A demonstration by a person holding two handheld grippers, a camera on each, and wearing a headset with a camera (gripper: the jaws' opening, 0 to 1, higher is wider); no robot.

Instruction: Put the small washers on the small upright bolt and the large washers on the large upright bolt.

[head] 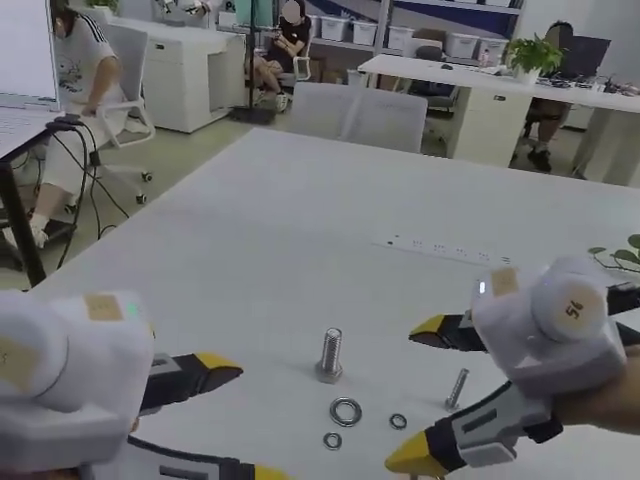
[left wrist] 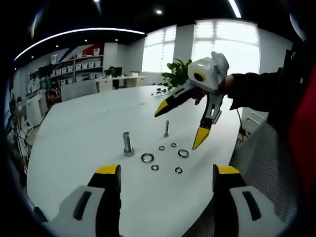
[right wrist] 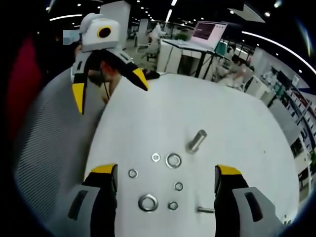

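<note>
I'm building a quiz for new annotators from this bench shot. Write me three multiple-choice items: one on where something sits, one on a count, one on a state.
1. Where are the washers?
A) stacked on a bolt
B) loose on the table beside the large bolt and small bolt
C) in a tray

2. How many washers lie there?
A) three
B) nine
C) six

3. How do the left claw and right claw stand?
A) both open, holding nothing
B) both shut on washers
C) one shut on a bolt

Answers: B, neither bolt carries any washer; C, the left gripper view shows two large and four small; A, each claw's jaws are wide apart.
</note>
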